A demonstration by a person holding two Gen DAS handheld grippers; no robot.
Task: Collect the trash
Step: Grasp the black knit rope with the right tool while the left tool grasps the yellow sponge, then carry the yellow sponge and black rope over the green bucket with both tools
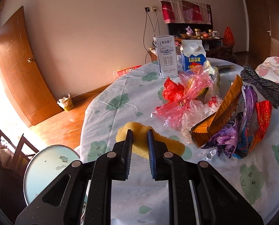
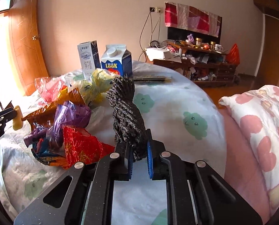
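Your left gripper [image 1: 140,134], low in the middle of the frame, is squeezed on the soft yellow sponge [image 1: 150,142]. Your right gripper [image 2: 137,140] is pinched on the dark scrubber [image 2: 127,110]. Both are light and squashy, so hold near the middle; the crinkly wrappers [image 1: 231,131] wait at the right.

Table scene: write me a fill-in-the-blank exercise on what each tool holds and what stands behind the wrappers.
1. The left tool is shut on a yellow ____.
2. The right tool grips a dark grey bundle of ____.
3. Behind the wrapper pile, ____ cartons stand upright on the table.

Missing words: sponge; rope; two
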